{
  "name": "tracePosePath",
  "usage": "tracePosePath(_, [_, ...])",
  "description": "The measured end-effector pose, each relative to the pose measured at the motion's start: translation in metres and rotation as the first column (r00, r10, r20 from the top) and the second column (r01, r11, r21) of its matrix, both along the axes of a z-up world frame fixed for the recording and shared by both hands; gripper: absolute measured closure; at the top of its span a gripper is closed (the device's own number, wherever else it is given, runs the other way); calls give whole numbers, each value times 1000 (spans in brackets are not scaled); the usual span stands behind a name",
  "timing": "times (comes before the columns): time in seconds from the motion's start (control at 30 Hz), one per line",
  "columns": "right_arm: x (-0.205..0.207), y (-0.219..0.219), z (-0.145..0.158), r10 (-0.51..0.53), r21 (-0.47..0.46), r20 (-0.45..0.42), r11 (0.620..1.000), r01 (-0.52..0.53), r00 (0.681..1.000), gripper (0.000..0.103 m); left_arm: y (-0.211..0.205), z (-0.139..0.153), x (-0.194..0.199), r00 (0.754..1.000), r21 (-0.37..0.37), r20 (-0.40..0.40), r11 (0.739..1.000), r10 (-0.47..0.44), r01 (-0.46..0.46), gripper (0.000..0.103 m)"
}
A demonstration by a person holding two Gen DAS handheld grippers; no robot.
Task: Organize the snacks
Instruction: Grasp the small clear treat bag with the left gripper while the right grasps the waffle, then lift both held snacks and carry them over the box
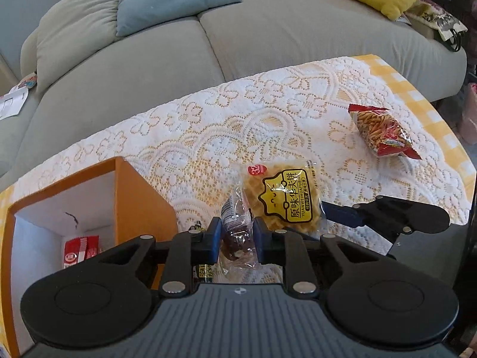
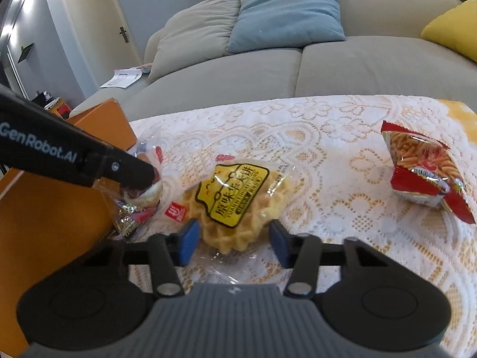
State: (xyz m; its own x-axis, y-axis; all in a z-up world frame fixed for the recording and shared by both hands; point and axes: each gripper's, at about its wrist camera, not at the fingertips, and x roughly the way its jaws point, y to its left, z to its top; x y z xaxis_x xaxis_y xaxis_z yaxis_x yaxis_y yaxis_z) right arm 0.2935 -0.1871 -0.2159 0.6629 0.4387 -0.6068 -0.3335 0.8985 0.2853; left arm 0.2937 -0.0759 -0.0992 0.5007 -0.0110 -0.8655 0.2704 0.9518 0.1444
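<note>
Tabletop (image 1: pixel 268 113); left hand-held gripper (image 1: pixel 237 234) clamps cake (image 1: pixel 237 238)

Both grippers share one build: the left gripper (image 1: pixel 237 234) and right gripper (image 2: pixel 234 243) have blue pads (image 2: pixel 187 243) on black linkage arms, silver round pivot pins, two black discs and a ribbed grey body. The left one's arm reads "GenRobot.AI" in white.

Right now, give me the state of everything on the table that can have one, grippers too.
left gripper: shut on the clear-wrapped snack.
right gripper: open, fingers either side of the waffle pack.
waffle pack: sealed, flat on the tablecloth.
red snack bag: sealed, lying untouched.
orange box: open-topped, red packet inside.
</note>
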Motion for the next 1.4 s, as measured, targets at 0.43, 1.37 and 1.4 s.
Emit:
tracePosePath(0.43, [-25, -6, 36, 23, -95, 108, 995, -12, 994, 93, 10, 24, -33, 998, -132, -4, 989, 68, -68, 78])
tracePosePath(1.37, [-199, 5, 140, -4, -159, 227, 986, 42, 974, 96, 55, 99, -162, 981, -306, 123, 946, 152, -108, 79])
tracePosePath(1.4, [-202, 7, 143, -7, -153, 233, 987, 43, 972, 96, 59, 101, -164, 979, -306, 132, 946, 158, -111, 79])
